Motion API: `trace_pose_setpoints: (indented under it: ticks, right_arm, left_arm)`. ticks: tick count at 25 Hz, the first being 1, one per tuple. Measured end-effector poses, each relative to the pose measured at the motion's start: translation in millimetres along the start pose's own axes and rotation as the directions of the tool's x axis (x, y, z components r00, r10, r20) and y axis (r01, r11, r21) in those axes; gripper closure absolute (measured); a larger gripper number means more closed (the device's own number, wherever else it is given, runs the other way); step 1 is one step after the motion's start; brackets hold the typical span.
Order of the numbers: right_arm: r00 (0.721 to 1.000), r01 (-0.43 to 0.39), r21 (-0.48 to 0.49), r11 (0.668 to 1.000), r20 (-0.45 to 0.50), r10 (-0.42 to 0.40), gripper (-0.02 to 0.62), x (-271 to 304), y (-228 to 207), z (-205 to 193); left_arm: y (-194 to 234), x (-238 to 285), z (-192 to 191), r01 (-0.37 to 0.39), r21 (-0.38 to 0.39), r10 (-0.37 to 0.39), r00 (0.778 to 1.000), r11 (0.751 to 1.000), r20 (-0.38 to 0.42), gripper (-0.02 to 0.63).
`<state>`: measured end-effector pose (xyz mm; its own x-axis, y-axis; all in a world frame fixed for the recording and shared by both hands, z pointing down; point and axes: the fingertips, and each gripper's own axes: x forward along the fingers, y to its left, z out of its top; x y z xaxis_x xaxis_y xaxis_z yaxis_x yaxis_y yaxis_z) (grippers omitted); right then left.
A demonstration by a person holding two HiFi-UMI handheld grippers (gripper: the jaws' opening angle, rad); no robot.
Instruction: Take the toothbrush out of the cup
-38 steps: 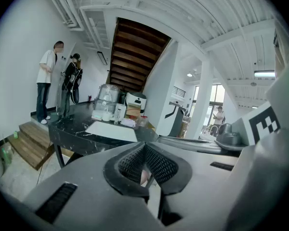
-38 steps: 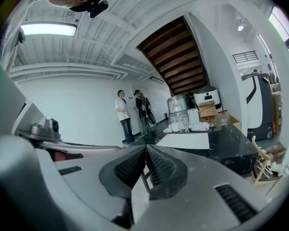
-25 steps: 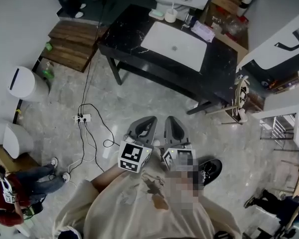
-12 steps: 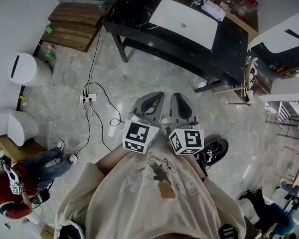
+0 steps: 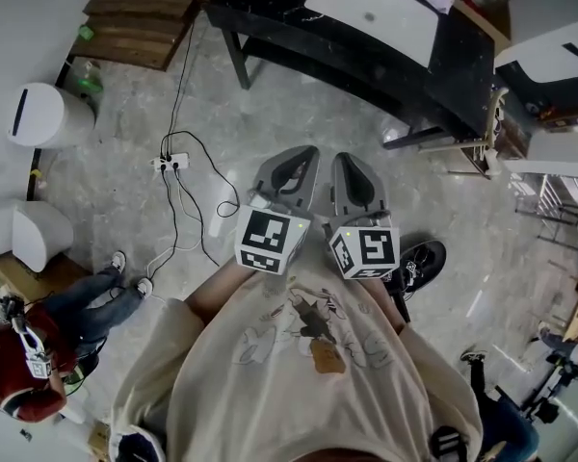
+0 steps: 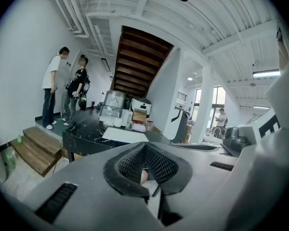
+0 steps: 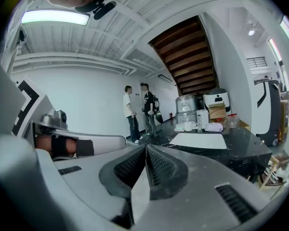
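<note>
My left gripper (image 5: 299,154) and right gripper (image 5: 353,160) are held side by side at waist height, both pointing at the black table (image 5: 270,17) with its white inset basin (image 5: 376,12). Both are shut and hold nothing; the left gripper (image 6: 144,146) and right gripper (image 7: 145,148) each show their pads meeting at the tips. Far off on the back of the table (image 7: 241,146) stands a small white cup (image 7: 188,126) among other items. The same cluster of items (image 6: 118,121) shows in the left gripper view. No toothbrush can be made out at this distance.
A power strip with cables (image 5: 169,165) lies on the marble floor ahead to the left. Wooden steps (image 5: 135,22) and white bins (image 5: 43,114) stand further left. A wooden rack (image 5: 491,128) stands at the table's right end. A person sits at lower left (image 5: 29,373); two people stand beyond the table (image 6: 55,93).
The table has slid toward the top of the head view as I walk toward it. Both grippers travel forward together, still shut and side by side.
</note>
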<state>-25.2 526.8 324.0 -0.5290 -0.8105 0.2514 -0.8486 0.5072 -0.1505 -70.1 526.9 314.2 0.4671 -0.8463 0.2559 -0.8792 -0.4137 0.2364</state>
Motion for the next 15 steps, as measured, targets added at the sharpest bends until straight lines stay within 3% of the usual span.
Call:
trace_pose_setpoints:
  ticks: [6,15]
  right_arm:
    - [1.0,0.008,0.014,1.0,-0.002,-0.008,0.572,11,8,-6]
    - [0.999,0.038,0.083,0.996,-0.016,-0.037,0.572,46,-33,-10]
  left_arm:
    - [14,-1,-12,0.007,-0.031,-0.008,0.999,1.0,-0.034,0.594]
    - [22,43,-15,0.021,-0.021,-0.022,0.996,1.0,-0.086,0.594]
